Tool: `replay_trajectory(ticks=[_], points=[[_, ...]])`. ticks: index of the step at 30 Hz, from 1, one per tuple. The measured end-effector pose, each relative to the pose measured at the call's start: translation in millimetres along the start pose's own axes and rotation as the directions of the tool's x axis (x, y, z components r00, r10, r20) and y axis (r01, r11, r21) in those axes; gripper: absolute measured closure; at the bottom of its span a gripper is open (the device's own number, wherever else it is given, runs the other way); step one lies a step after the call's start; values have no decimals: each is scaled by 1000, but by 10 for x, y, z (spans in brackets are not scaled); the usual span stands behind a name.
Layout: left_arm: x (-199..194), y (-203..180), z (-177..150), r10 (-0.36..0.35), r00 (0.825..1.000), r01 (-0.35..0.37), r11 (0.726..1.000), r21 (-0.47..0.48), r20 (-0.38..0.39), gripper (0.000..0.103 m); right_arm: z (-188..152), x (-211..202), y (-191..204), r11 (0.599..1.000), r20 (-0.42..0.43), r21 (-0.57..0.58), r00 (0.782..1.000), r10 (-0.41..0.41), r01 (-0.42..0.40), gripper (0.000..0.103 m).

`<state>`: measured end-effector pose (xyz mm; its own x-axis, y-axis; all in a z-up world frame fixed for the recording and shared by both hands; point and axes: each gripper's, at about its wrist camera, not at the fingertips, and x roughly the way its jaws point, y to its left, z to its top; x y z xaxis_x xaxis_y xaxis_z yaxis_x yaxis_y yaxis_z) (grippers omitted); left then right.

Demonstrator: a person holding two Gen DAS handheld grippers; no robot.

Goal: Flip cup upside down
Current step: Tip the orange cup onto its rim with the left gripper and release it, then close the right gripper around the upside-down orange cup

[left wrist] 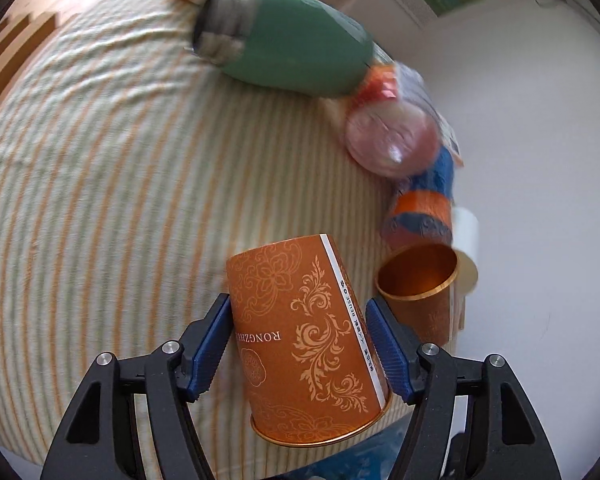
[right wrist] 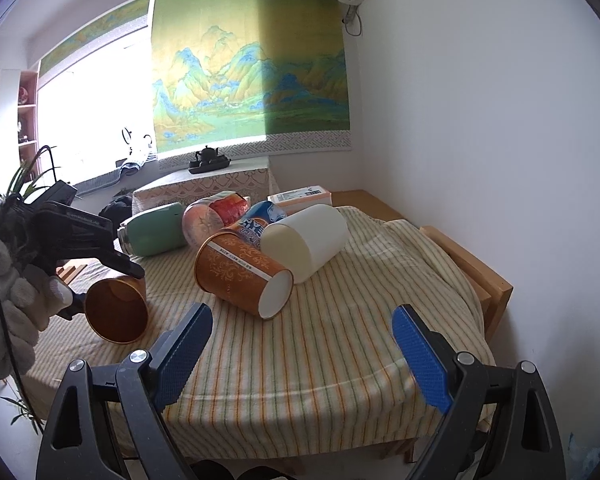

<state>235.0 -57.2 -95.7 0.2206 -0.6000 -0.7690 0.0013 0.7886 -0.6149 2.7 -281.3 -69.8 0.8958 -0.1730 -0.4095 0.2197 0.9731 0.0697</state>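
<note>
The orange cup [left wrist: 306, 340] is sitting clamped between the blue pads [left wrist: 206, 350] of the left gripper [left wrist: 300, 344], lifted above the striped cloth [left wrist: 100, 200]. In the right wrist view the same cup [right wrist: 116, 308] is hanging at about 9 o'clock off the table edge, tilted, its open mouth facing the camera. The left gripper [right wrist: 104, 276] is gripping it by the wall, a gloved hand [right wrist: 16, 300] behind. The turn seems to be underway: judging from the left view, the rim is pointing back toward the gripper and the base away.

At 2 o'clock from the held cup, a second orange cup [right wrist: 242, 276] is lying on its side, touching a white cup [right wrist: 308, 240]; a green flask [right wrist: 156, 230] is lying at 12 o'clock.

The right gripper [right wrist: 302, 354] is hovering with its jaws spread wide, holding nothing.

Next, the wrist probably needs rolling until the rim faces down, then lowering onto bare cloth, away from the clutter.
</note>
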Motion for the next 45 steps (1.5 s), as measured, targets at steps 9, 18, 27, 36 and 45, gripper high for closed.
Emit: replay_trajectory(ticks=[9, 18, 27, 36, 45], points=[[-449, -98, -179, 82, 981, -107, 985, 138, 175, 12, 522, 264, 338, 961, -138, -134, 965, 224, -242, 14], [-1087, 234, -893, 119, 921, -202, 960, 194, 370, 12, 1205, 1162, 1117, 862, -470, -236, 828, 304, -450, 14], [-1449, 508, -1293, 104, 892, -200, 964, 177, 441, 12, 1056, 1869, 1936, 779, -688, -422, 724, 58, -463, 25], [-1466, 630, -1390, 121, 886, -219, 960, 174, 447, 12, 859, 2068, 2074, 717, -750, -497, 658, -72, -488, 32], [-1480, 662, -1391, 122, 882, -218, 962, 165, 456, 12, 755, 2119, 2102, 706, -749, -526, 652, -121, -474, 52]])
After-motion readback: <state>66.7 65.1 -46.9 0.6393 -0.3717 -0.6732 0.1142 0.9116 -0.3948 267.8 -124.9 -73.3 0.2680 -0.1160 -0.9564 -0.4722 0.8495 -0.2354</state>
